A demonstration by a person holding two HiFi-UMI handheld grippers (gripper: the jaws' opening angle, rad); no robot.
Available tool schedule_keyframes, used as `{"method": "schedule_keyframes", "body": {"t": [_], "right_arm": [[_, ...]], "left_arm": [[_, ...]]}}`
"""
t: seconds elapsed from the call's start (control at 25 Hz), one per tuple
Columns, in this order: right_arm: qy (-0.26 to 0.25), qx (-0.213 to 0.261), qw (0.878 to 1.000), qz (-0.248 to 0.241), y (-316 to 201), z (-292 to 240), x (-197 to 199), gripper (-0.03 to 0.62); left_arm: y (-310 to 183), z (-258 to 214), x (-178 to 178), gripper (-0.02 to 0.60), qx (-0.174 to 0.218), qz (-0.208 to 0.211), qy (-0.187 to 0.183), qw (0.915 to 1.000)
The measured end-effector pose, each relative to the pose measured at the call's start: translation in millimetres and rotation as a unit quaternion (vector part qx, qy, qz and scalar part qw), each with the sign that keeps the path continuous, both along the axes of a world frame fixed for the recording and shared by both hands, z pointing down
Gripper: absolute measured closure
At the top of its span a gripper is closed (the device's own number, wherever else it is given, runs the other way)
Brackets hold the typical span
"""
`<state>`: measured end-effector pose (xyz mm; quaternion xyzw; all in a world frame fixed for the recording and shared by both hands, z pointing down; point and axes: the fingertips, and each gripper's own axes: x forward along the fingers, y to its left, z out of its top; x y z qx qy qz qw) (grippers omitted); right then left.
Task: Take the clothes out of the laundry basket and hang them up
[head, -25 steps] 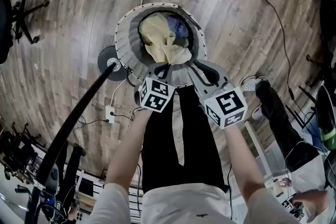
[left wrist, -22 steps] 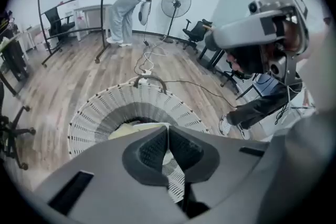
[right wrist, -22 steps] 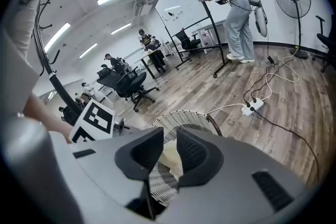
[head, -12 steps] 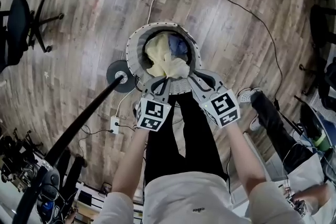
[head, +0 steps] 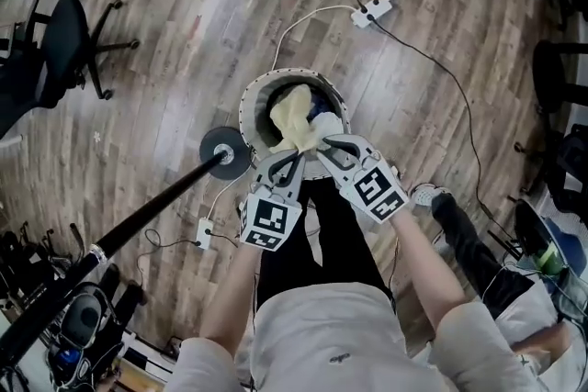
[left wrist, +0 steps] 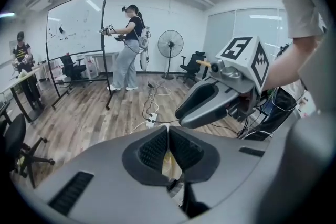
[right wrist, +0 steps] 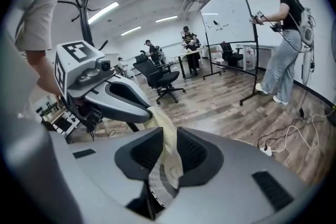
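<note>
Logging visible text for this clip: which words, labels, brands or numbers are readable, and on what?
No readable text.
Left marker cube and right marker cube: square patterns, no letters.
Whiteboard: scribbles, too small to read.
Shirt mark: too small to read.

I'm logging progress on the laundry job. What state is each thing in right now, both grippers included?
left gripper: shut on the yellow garment.
right gripper: shut on the same yellow garment.
yellow garment: bunched, pinched at its top by both grippers, the rest in the basket, not yet hung.
laundry basket: upright on the floor, not empty.
dark blue cloth: lying in the basket, untouched.
</note>
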<state>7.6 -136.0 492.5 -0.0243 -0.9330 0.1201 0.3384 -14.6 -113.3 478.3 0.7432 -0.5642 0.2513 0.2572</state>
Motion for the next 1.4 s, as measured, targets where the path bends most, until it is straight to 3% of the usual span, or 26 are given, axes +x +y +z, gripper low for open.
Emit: {"method": "schedule_keyframes", "body": {"t": [0.24, 0.48, 0.64, 0.8, 0.92, 1.24, 1.4], "right_arm": [[-0.016, 0.078, 0.996, -0.04, -1.4, -40.8, -7.0, 0.505], [-0.043, 0.123, 0.987, -0.093, 2.4, -77.7, -13.4, 0.508], [-0.067, 0.163, 0.973, -0.148, 10.3, -107.7, -15.3, 0.504], [-0.08, 0.205, 0.952, -0.213, 23.3, -130.3, -21.8, 0.5], [-0.09, 0.214, 0.94, -0.251, 36.3, -142.4, -26.0, 0.505], [-0.13, 0.202, 0.937, -0.253, 84.0, -166.7, -42.8, 0.569], [-0.149, 0.187, 0.946, -0.218, 105.4, -183.3, -55.2, 0.579]], "left_arm": [[-10.9, -56.3, 4.0, 0.557, 0.047, 0.013, -0.008, 0.9988], [-12.2, -98.1, 19.1, 0.557, 0.093, 0.042, 0.022, 0.9945], [-4.7, -125.8, 21.8, 0.557, 0.101, 0.072, 0.007, 0.9923], [6.1, -145.6, 21.2, 0.557, 0.098, 0.112, -0.036, 0.9882], [16.2, -158.1, 17.9, 0.557, 0.104, 0.119, -0.044, 0.9865], [59.5, -185.5, -7.3, 0.557, 0.134, 0.084, -0.039, 0.9867], [85.7, -202.2, -22.5, 0.557, 0.167, 0.052, -0.033, 0.984]]}}
